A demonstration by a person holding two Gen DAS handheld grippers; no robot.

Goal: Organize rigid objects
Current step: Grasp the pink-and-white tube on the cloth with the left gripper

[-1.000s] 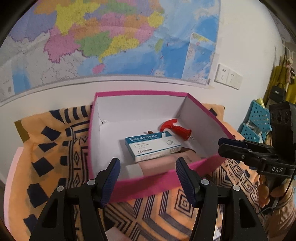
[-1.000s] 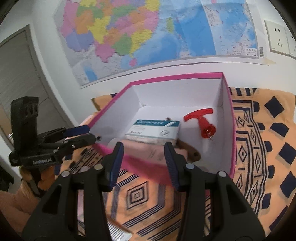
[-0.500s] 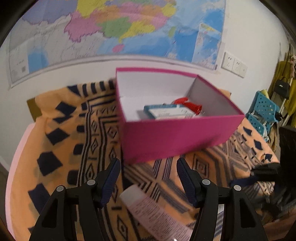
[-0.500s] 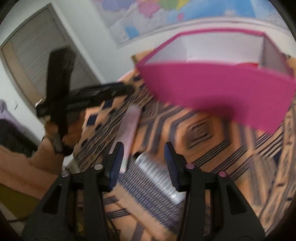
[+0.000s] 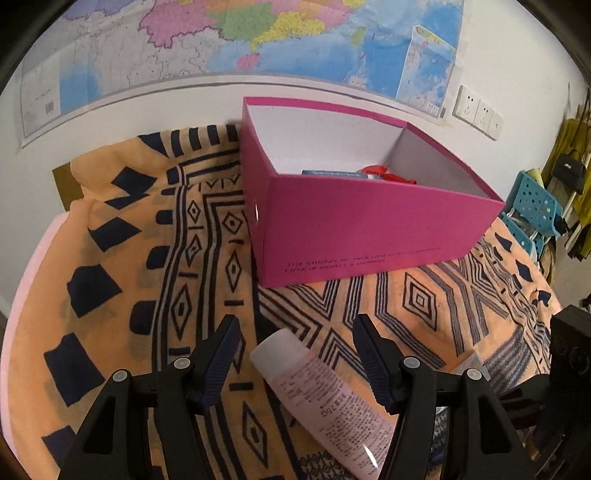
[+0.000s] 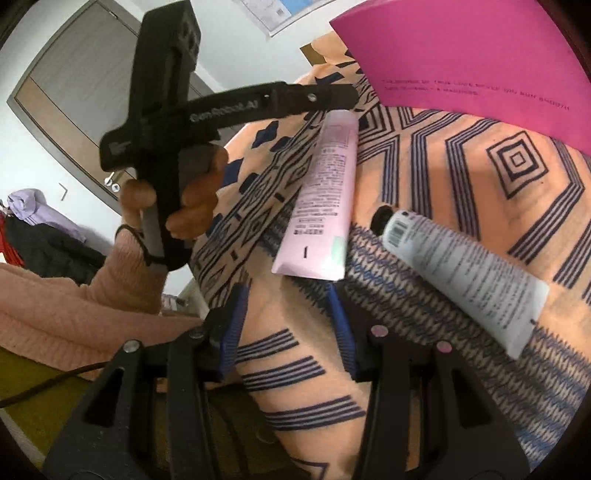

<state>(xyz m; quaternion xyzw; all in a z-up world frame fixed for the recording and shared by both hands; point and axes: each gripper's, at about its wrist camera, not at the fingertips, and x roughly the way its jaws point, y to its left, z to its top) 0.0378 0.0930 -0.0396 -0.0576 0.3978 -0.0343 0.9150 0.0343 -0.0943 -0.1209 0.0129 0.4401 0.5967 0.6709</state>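
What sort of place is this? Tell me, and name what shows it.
Probably a room in a home. A big wall map hangs over a table under a patterned cloth; clothes and bags hang beside blue plastic chairs, and a wooden door is in view.

The left gripper (image 5: 293, 360) is matte black plastic, its two arms tipped with dark blue ribbed pads (image 5: 221, 360) and set with round silver screws. Seen from the right wrist view, it has a tall black camera block on top and white lettering along its side bar. The hand (image 6: 177, 195) holding its grey handle comes out of a ribbed pink knitted sleeve (image 6: 110, 280), with a dark band at the wrist. The right gripper (image 6: 288, 328) is the same black frame, with brighter blue ribbed pads (image 6: 231, 332) and pinkish screw heads.
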